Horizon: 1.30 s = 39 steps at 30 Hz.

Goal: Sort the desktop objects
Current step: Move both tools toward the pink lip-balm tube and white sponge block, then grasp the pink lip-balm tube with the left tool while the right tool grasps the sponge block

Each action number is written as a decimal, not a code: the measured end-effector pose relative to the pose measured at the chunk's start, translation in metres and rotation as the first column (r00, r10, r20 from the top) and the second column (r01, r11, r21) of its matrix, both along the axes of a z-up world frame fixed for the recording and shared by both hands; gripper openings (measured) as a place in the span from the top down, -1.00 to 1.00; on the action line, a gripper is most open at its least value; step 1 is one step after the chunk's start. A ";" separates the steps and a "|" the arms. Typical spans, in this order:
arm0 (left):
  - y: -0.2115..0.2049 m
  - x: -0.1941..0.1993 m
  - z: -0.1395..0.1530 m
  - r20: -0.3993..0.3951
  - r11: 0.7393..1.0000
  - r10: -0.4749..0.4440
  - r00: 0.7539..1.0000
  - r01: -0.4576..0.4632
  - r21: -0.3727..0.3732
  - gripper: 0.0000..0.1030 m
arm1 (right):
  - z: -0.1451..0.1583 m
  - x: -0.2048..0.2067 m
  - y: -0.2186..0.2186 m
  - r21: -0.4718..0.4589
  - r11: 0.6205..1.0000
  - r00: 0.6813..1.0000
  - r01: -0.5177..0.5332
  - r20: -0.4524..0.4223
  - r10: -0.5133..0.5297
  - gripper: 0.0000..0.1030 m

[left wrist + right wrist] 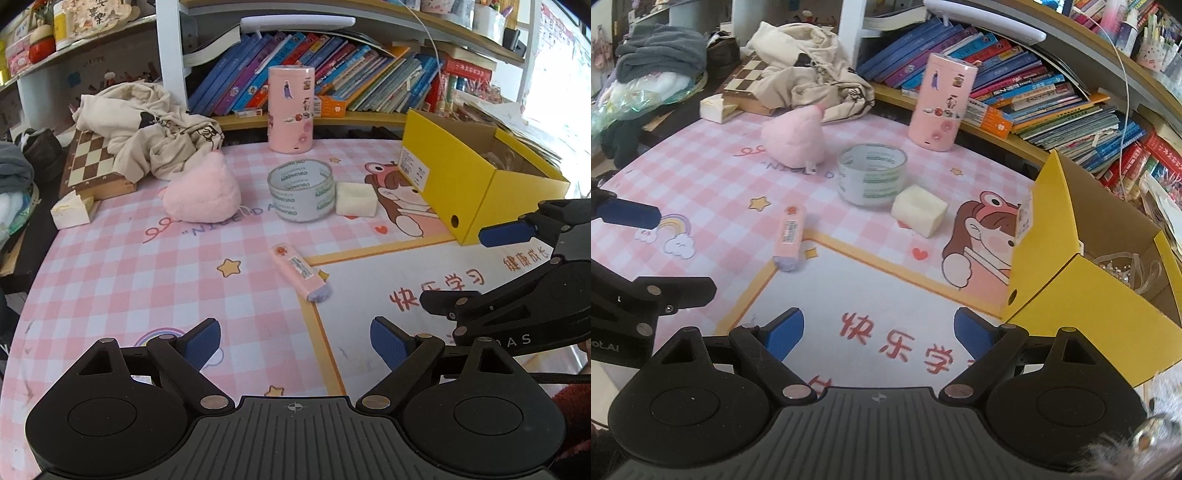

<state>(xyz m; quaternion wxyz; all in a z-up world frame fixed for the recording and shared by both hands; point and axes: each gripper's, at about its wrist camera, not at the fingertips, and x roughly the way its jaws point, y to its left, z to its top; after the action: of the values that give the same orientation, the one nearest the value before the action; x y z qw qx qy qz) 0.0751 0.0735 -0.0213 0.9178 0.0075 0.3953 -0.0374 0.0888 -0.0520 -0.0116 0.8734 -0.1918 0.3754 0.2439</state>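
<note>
Right of the right gripper (878, 334), whose jaws stand apart, sits the yellow box (1067, 236); only this view shows ribbon (1126, 266) inside. Ahead of the left gripper (295, 341), also spread and empty, lie the tape (301, 190), foam (355, 199) and eraser (298, 271).

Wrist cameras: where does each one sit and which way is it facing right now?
Left wrist: sits behind the open left gripper, facing across the pink desk mat toward the bookshelf; the right gripper shows at its right edge.
Right wrist: sits behind the open right gripper, facing the same way from further right, close to the yellow box; the left gripper shows at its left edge.
Shared: tape roll, pink eraser, foam block, pink canister.
</note>
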 end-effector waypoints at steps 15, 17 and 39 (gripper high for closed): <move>-0.007 0.045 -0.015 -0.038 1.000 0.011 0.999 -0.010 0.013 -0.76 | -0.002 0.053 0.008 0.037 0.999 1.000 -0.005 -0.001 0.005 -0.70; -0.007 0.051 -0.017 -0.044 1.000 0.015 0.999 -0.015 0.012 -0.76 | -0.003 0.061 0.011 0.040 0.999 1.000 -0.010 -0.004 0.010 -0.70; -0.005 0.084 -0.033 -0.031 0.998 0.043 0.999 -0.042 0.041 -0.71 | -0.018 0.124 0.032 0.100 0.994 0.998 0.046 -0.043 -0.042 -0.69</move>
<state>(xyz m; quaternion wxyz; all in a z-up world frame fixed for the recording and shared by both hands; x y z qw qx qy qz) 0.1594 0.0682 -0.0542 0.9117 0.0169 0.4104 -0.0102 0.2125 -0.0202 -0.0293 0.8793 -0.1342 0.3844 0.2471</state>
